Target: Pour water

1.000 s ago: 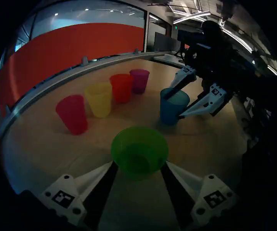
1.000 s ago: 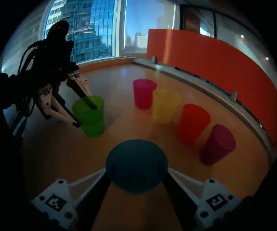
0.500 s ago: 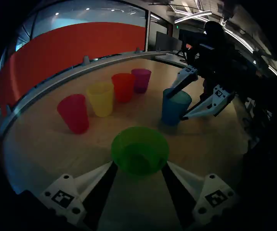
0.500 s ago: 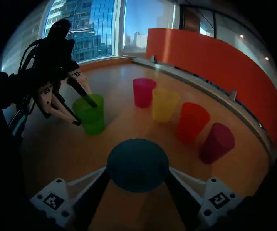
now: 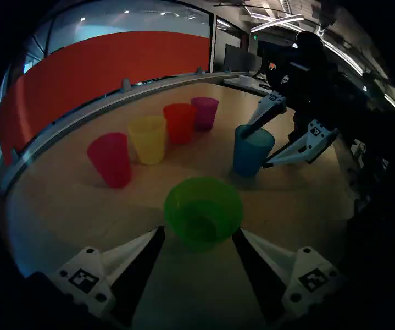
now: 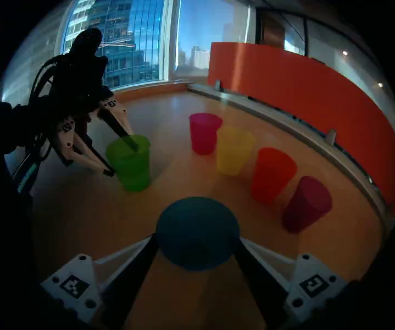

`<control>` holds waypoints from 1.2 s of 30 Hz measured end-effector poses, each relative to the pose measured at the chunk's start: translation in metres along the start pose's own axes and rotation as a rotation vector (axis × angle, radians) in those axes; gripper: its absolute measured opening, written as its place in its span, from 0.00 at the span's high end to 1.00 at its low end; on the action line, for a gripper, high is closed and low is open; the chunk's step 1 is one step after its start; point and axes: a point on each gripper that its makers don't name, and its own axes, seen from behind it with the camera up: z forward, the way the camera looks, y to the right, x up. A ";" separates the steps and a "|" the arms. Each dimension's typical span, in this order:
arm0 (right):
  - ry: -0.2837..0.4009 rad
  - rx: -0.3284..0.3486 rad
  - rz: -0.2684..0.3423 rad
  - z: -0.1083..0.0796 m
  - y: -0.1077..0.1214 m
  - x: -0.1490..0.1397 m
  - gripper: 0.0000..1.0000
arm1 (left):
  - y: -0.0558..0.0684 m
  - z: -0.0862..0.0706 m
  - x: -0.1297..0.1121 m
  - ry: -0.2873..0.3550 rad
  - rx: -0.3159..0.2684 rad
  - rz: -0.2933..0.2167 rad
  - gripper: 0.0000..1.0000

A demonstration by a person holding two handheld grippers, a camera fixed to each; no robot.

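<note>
Reaching forward, left gripper point(image 5: 197, 229) fingers clamp the green cup point(image 5: 202, 212), right gripper point(image 6: 196, 237) fingers the blue cup point(image 6: 197, 223).

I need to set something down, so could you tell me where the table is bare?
The table is bare between the green cup and the blue cup, and between those and the four-cup row, which itself is crowded.

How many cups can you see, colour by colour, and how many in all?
green cup: 1
blue cup: 1
pink cup: 1
yellow cup: 1
red cup: 1
purple cup: 1
Total: 6 cups
</note>
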 end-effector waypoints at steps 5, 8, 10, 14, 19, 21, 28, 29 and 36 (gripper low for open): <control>0.002 -0.009 0.000 -0.007 -0.001 -0.002 0.00 | -0.001 -0.007 -0.004 0.001 0.012 -0.002 0.09; 0.004 -0.018 0.003 -0.013 -0.001 -0.005 0.00 | -0.004 -0.013 -0.005 0.007 0.024 -0.008 0.09; 0.007 -0.025 0.006 -0.018 0.000 -0.007 0.00 | -0.006 -0.018 -0.005 0.012 0.034 -0.014 0.09; 0.014 -0.043 0.015 -0.028 0.001 -0.011 0.00 | -0.009 -0.027 -0.007 0.024 0.055 -0.029 0.09; 0.037 -0.067 0.031 -0.043 0.002 -0.014 0.00 | -0.012 -0.038 -0.006 0.049 0.076 -0.051 0.09; 0.049 -0.077 0.038 -0.049 0.002 -0.013 0.00 | -0.013 -0.042 -0.006 0.060 0.084 -0.061 0.09; 0.094 -0.109 0.062 -0.065 0.004 -0.009 0.00 | -0.018 -0.055 -0.002 0.100 0.126 -0.088 0.09; 0.100 -0.113 0.067 -0.066 0.004 -0.008 0.00 | -0.019 -0.056 -0.001 0.107 0.133 -0.091 0.09; 0.154 -0.157 0.100 -0.076 0.010 0.001 0.00 | -0.026 -0.064 0.007 0.155 0.187 -0.121 0.09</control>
